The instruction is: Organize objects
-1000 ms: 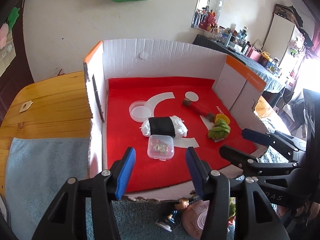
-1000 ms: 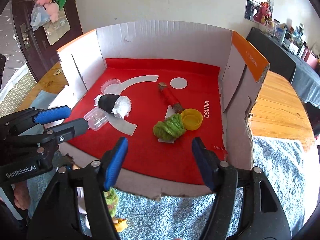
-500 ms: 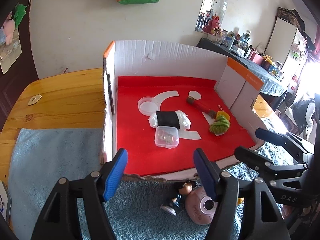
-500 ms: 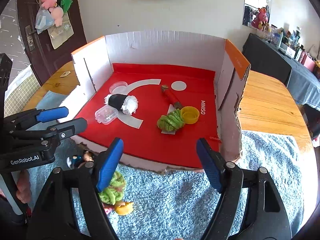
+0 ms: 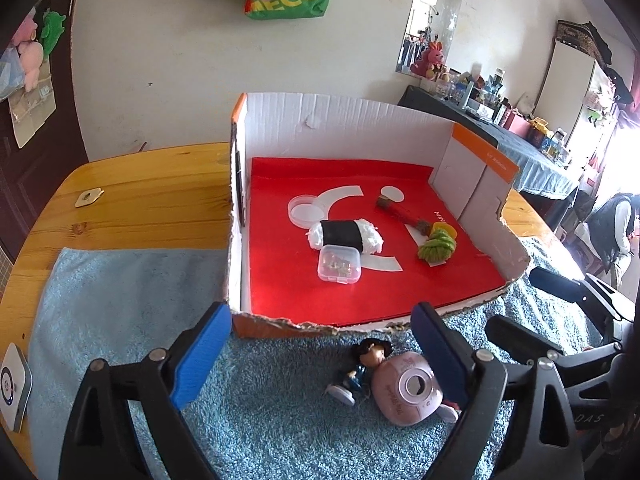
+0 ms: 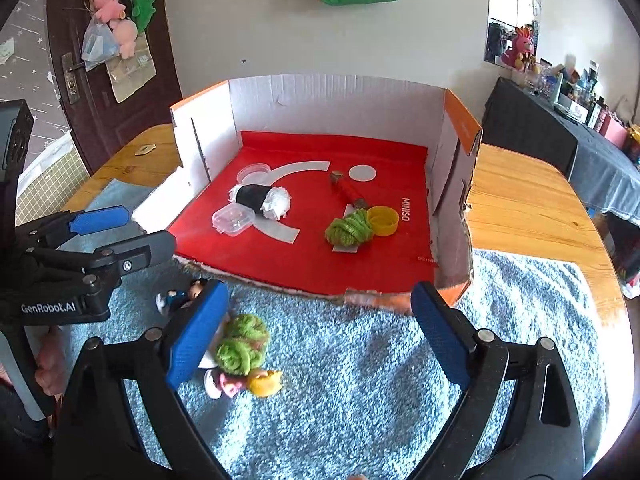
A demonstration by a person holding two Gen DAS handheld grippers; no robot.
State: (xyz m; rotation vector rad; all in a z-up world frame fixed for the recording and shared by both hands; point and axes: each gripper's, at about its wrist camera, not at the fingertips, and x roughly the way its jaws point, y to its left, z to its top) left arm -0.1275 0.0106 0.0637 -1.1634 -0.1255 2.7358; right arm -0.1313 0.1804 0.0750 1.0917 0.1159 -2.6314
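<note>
both grippers were seen empty and spread wide, nothing between the fingers, and the jaws had just been opening on each. the left gripper (image 5: 320, 354) was hung over the blue towel (image 5: 120, 304) in the lower part of its frame, the right gripper (image 6: 320, 336) likewise in its own view.

the cardboard box (image 5: 340, 120) with the red liner sat mid-frame on the table (image 5: 140, 192). already inside it: a clear plastic case (image 5: 340, 264), a black-and-white roll (image 5: 346, 235), a round clear lid (image 5: 305, 210), a red stick (image 5: 402, 214), a green yarn bundle (image 5: 437, 245) and a yellow cap (image 6: 384, 220) touching it.

still left out on the towel, just below the box's torn front edge: a small figurine (image 5: 360, 368) lying beside a pink round toy (image 5: 408, 392) in the left view, and a second green yarn ball (image 6: 240, 344) with a little yellow-and-pink toy (image 6: 250, 384) in the right view.

what could go wrong, as a guess: the figurine and pink toy were touching, so one could get knocked or dragged when the other was grabbed. the round toy could probably roll out of the fingers. the yarn sat partly behind the right gripper's left finger, so it could be snagged or nudged. the ragged front lip could catch anything carried in too low.
</note>
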